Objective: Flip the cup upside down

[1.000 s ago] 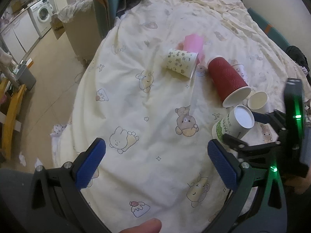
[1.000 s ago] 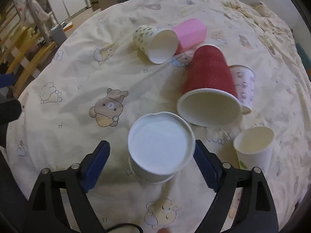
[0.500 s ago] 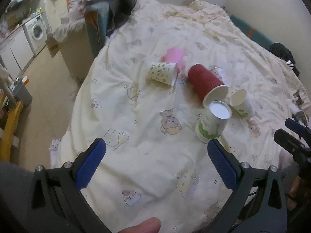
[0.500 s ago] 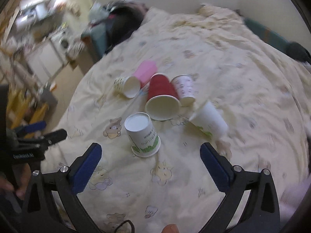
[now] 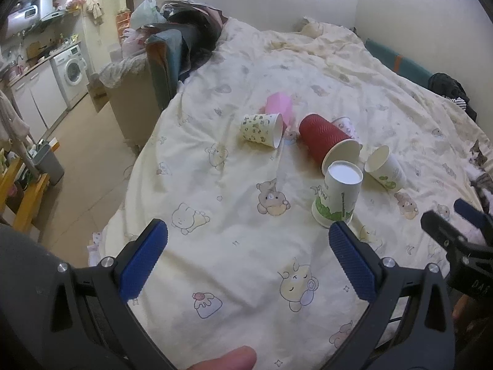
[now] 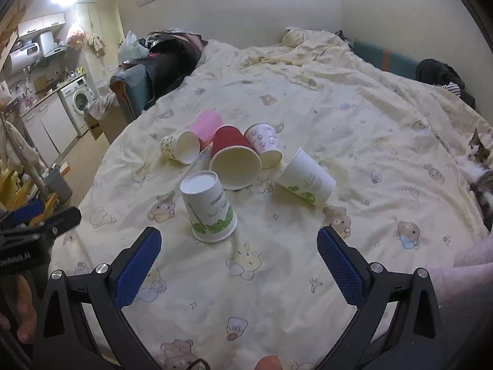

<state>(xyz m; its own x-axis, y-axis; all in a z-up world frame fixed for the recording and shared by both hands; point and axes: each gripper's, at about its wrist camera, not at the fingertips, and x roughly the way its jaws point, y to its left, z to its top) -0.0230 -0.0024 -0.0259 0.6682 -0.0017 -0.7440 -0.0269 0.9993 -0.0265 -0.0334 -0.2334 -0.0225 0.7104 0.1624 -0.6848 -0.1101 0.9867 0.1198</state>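
Note:
A white paper cup with green print [image 5: 337, 197] [image 6: 209, 208] stands upside down on the yellow bed cover, base up. My left gripper [image 5: 246, 259] is open and empty, held back from the cup near the bed's front edge. My right gripper [image 6: 237, 262] is open and empty, just short of the cup. Each gripper shows at the edge of the other's view.
Behind the flipped cup several cups lie on their sides: a red one [image 6: 234, 157], a patterned one [image 6: 180, 149], a pink one [image 6: 206, 125], a small printed one [image 6: 266, 145], a white-green one [image 6: 306, 177]. A cat [image 6: 479, 169] lies at the right. The bed edge and floor [image 5: 80, 160] are left.
Both grippers have pulled back and up from the cups. The right gripper, which had its fingers on either side of the upside-down cup, now stands clear of it.

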